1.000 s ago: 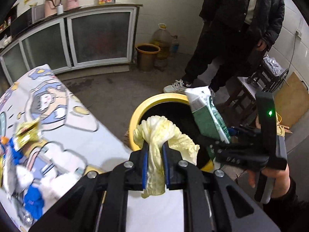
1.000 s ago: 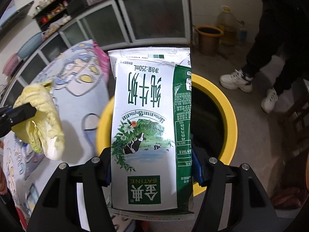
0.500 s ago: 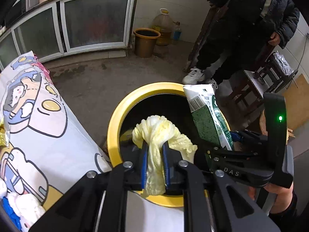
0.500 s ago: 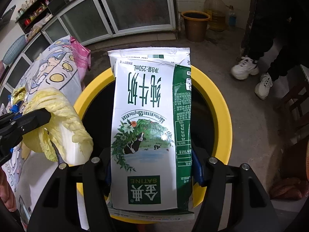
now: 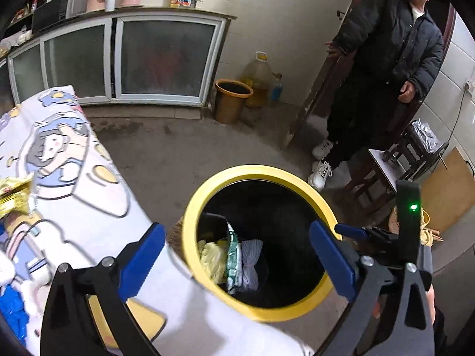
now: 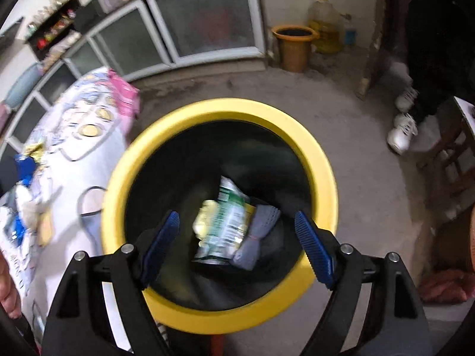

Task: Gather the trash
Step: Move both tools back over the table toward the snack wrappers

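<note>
A yellow-rimmed black bin (image 5: 207,187) (image 6: 323,166) stands on the floor beside the table. Inside it lie a pale yellow cabbage leaf (image 5: 212,259) (image 6: 204,218), a green and white milk carton (image 5: 233,255) (image 6: 228,222) and a grey striped cloth (image 5: 251,258) (image 6: 259,231). My left gripper (image 5: 237,262) is open and empty above the bin's near rim. My right gripper (image 6: 237,244) is open and empty over the bin mouth; it also shows at the right in the left wrist view (image 5: 353,231).
The table with a cartoon-print cloth (image 5: 68,178) (image 6: 74,136) sits left of the bin, with a gold wrapper (image 5: 14,190) and blue and white scraps (image 5: 12,314) (image 6: 25,166) on it. A person (image 5: 383,68) stands at the back right. A brown bucket (image 5: 233,98) stands by the cabinets.
Both grippers have opened. The cabbage leaf and the milk carton have dropped from them into the bin.
</note>
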Action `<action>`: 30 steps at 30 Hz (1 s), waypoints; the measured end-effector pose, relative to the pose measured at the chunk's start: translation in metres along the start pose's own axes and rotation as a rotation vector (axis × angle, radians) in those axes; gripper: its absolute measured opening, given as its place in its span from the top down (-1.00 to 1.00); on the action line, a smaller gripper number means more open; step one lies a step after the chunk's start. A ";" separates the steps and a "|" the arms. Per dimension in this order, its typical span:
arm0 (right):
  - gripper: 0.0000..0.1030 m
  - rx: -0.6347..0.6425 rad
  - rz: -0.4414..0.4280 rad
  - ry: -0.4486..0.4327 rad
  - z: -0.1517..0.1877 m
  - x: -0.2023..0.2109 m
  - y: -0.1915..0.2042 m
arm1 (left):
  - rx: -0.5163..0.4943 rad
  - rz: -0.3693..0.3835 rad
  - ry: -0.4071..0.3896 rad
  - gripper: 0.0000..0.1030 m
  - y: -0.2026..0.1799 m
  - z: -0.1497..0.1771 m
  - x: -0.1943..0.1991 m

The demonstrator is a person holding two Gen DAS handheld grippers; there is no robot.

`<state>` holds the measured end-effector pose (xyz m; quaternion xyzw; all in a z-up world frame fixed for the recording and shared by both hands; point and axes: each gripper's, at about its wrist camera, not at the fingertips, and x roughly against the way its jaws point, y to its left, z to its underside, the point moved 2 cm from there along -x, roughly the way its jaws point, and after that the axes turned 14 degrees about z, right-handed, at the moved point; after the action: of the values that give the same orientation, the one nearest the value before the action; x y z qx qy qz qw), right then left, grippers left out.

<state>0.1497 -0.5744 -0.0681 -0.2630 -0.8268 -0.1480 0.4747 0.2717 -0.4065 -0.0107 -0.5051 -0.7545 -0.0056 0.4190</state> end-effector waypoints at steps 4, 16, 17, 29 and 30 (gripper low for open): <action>-0.50 0.060 -0.078 -0.096 0.005 0.028 0.024 | -0.021 -0.028 -0.043 -0.84 0.007 0.011 0.040; -0.50 0.442 -0.388 -0.276 0.023 0.098 0.162 | -0.032 -0.236 -0.139 -0.84 0.091 0.086 0.227; -0.50 0.462 -0.402 -0.279 0.025 0.100 0.173 | -0.023 -0.275 -0.138 -0.84 0.104 0.095 0.243; -0.49 0.675 -0.399 -0.263 0.037 0.097 0.273 | 0.333 -0.483 -0.208 -0.84 0.247 0.121 0.315; -0.49 0.691 -0.393 -0.264 0.039 0.096 0.279 | 0.373 -0.486 -0.209 -0.84 0.259 0.121 0.313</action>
<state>0.2433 -0.2992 -0.0064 0.0578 -0.9160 0.0856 0.3876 0.3510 0.0095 0.0030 -0.2226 -0.8801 0.0849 0.4108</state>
